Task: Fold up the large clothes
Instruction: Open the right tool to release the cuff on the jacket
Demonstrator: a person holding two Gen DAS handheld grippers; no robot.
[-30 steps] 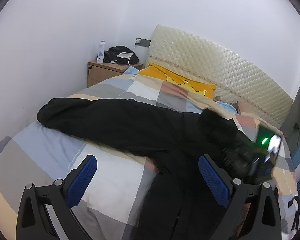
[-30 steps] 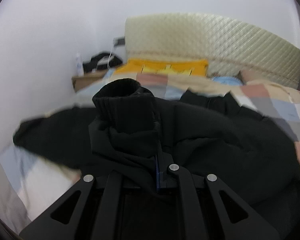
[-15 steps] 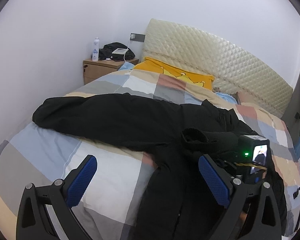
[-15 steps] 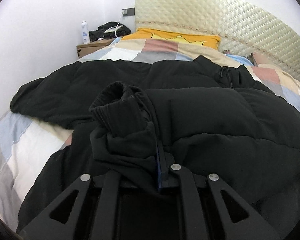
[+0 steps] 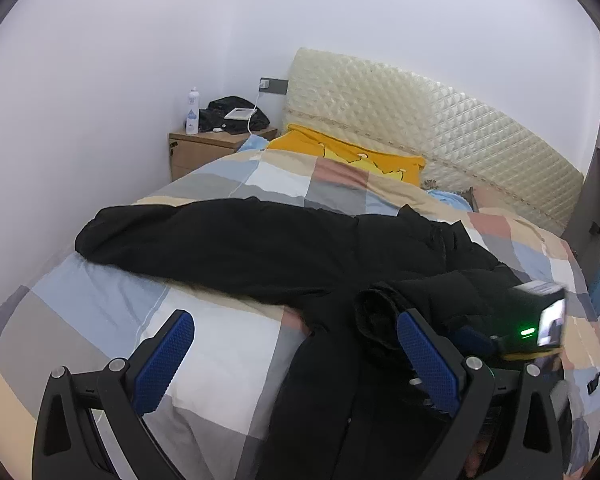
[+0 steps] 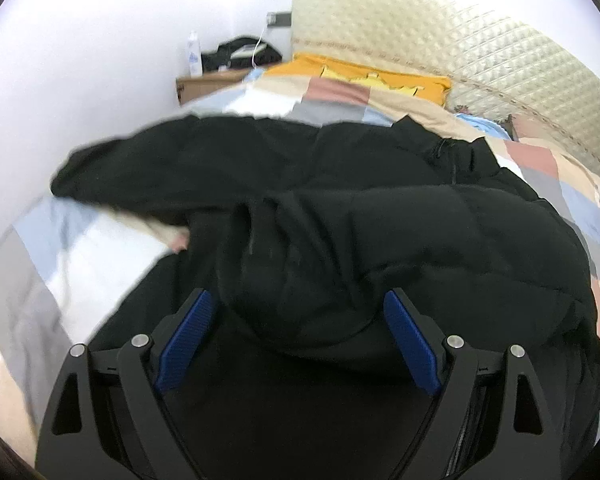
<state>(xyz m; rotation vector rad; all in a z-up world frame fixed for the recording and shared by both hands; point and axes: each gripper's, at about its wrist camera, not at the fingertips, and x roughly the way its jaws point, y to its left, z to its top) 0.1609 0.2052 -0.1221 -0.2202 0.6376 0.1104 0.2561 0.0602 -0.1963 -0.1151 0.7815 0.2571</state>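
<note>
I've just let the sleeve (image 6: 300, 276) go: right gripper (image 6: 296, 336) now wide, sleeve folded onto the jacket (image 6: 440, 240); left gripper (image 5: 296, 364) wide, empty.

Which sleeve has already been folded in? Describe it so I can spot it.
Start at the bed with the checked quilt, then the black jacket across it. The folded sleeve lies over the body, its ribbed cuff opening facing you; the other sleeve stretches flat towards the wall.

Both wrist views face the headboard (image 5: 432, 120); the right sits closer.
</note>
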